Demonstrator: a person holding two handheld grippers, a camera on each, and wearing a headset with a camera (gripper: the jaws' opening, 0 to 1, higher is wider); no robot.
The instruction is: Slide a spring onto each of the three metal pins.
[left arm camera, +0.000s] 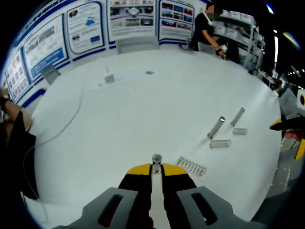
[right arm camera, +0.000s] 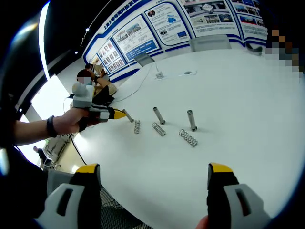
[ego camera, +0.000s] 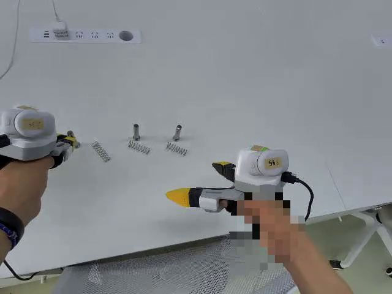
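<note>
Snugly in left claw point(left arm camera: 156, 171), smooth cylindrical metal pin point(left arm camera: 156, 159)

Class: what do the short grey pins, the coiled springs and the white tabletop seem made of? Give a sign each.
Short grey cylindrical pins: likely steel, bright silvery sheen. Coiled wire springs: thin metal wire, same grey glint. White tabletop: smooth, even, perhaps laminate or painted board; the look leaves it open.

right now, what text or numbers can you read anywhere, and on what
Yellow sticker on the right gripper: digits, too blurred to read.
Matching sticker on the left gripper, which grips a pin: blurred too.
Wall posters: print too small to read.
Power strip: no lettering visible.
</note>
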